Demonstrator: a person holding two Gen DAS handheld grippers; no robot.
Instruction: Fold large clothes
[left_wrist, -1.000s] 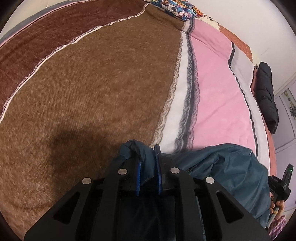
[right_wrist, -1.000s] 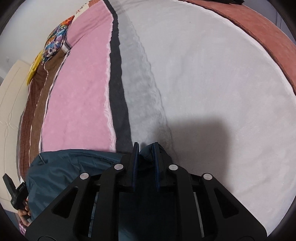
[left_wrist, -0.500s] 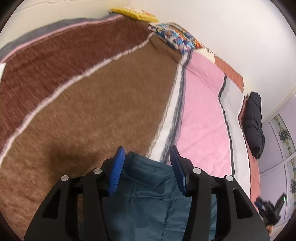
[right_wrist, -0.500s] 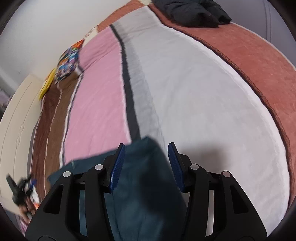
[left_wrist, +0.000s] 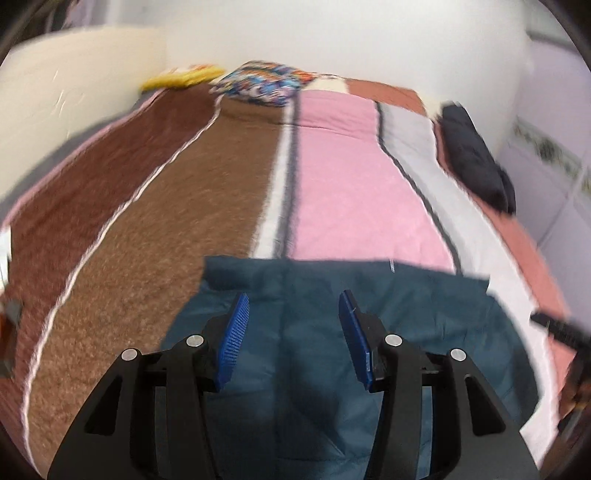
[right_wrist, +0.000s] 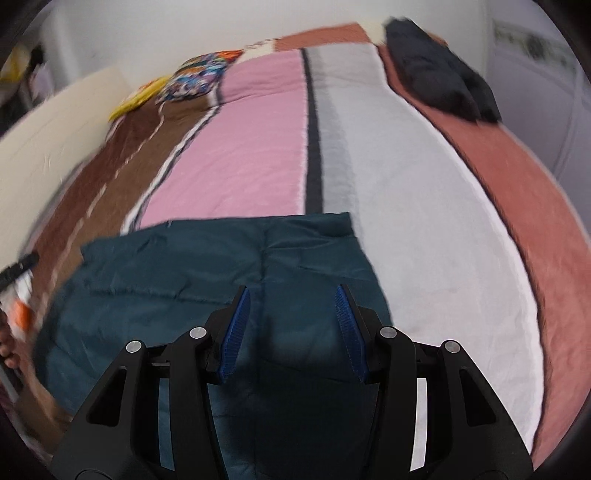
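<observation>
A bed (left_wrist: 229, 192) covered by a striped blanket in brown, pink, grey and rust bands is being shown from two claw-mounted cameras. A teal padded jacket (left_wrist: 332, 295) is lying flat across the near end of the bed, its far edge running straight over the brown, pink and grey stripes; in the right view the same jacket (right_wrist: 207, 258) is spanning from the brown band to the grey one. A black garment (right_wrist: 439, 62) is lying well apart on the rust stripe at the far right, and a patterned pillow (left_wrist: 266, 79) and something yellow (left_wrist: 181, 77) are resting at the head of the bed.

The left claw (left_wrist: 293, 339) is being held spread wide above the jacket, gripping nothing. The right claw (right_wrist: 291, 330) is likewise being held spread, with only fabric showing between its blue pads.

As a judgement, the slippery, puffy fabric could spring back or slide once let go, so a fold may be undone; a next pinch taken too shallow could catch only the top layer and drag the stack crooked.

Both views are being smeared by motion blur. The jacket's near portion is hidden under the claw bodies, so sleeves, hem and number of layers cannot be made out. The other claw is appearing only as a dark blur at each picture's edge.
</observation>
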